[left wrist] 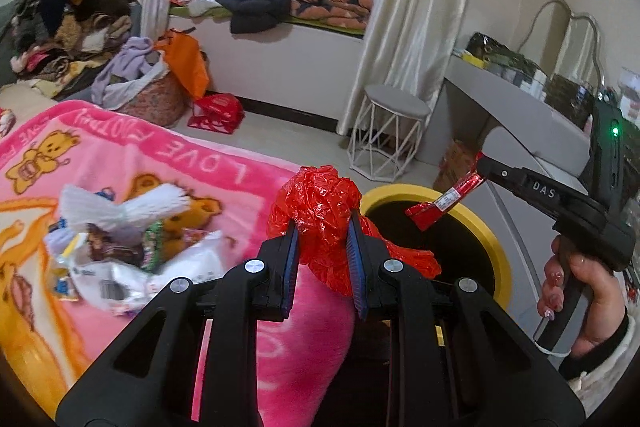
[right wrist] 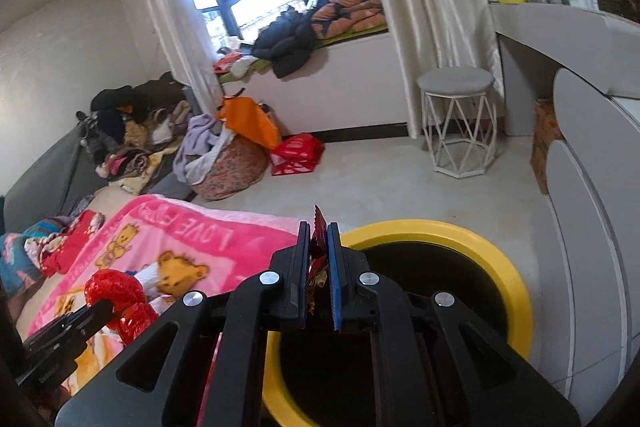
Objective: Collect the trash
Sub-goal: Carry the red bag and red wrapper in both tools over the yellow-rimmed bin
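My left gripper (left wrist: pixel 323 223) is shut on a crumpled red plastic bag (left wrist: pixel 320 203), held over the edge of the pink bear blanket (left wrist: pixel 160 163) just beside the bin. My right gripper (right wrist: pixel 319 227) is shut on a flat red wrapper (right wrist: pixel 319 223), hanging above the dark mouth of the yellow-rimmed bin (right wrist: pixel 440 231). From the left wrist view the right gripper (left wrist: pixel 478 163) shows with the red wrapper (left wrist: pixel 440 203) dangling over the bin (left wrist: pixel 484 227). The left gripper (right wrist: pixel 102 305) and its red bag (right wrist: pixel 116 291) appear low left in the right wrist view. A pile of wrappers and white paper (left wrist: pixel 120 239) lies on the blanket.
A white wire stool (right wrist: pixel 458 123) stands on the floor beyond the bin. A grey dresser (right wrist: pixel 592 187) runs along the right. Clothes heaps, a laundry basket (right wrist: pixel 228 167) and a red bag (right wrist: pixel 296 153) sit by the window seat. A hand (left wrist: pixel 572 279) grips the right tool.
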A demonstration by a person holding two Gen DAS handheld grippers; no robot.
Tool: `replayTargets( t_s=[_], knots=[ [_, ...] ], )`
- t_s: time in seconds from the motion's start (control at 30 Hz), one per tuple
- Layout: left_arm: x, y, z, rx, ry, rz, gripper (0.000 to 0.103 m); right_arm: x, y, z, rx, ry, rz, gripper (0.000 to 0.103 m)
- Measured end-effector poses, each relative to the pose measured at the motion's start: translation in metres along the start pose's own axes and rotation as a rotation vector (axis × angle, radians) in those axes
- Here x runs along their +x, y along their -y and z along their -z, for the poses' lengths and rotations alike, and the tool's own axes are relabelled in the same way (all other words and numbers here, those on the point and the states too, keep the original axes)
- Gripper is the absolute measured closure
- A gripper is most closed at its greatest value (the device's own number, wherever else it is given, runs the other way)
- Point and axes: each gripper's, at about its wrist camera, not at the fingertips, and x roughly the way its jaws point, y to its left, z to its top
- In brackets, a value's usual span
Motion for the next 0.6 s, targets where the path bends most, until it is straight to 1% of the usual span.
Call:
replayTargets(
  t_s=[0.2,0.6],
  knots=[
    [0.024,0.018,0.002,0.047,-0.033,0.025,0.086,0.006,0.022,0.006,0.034,-0.019,0.044,0.094],
    [0.071,0.045,0.012,0.105,-0.108,0.058,0.086,0.021,0.061,0.018,0.096,-0.066,0.111,0.094]
  ],
)
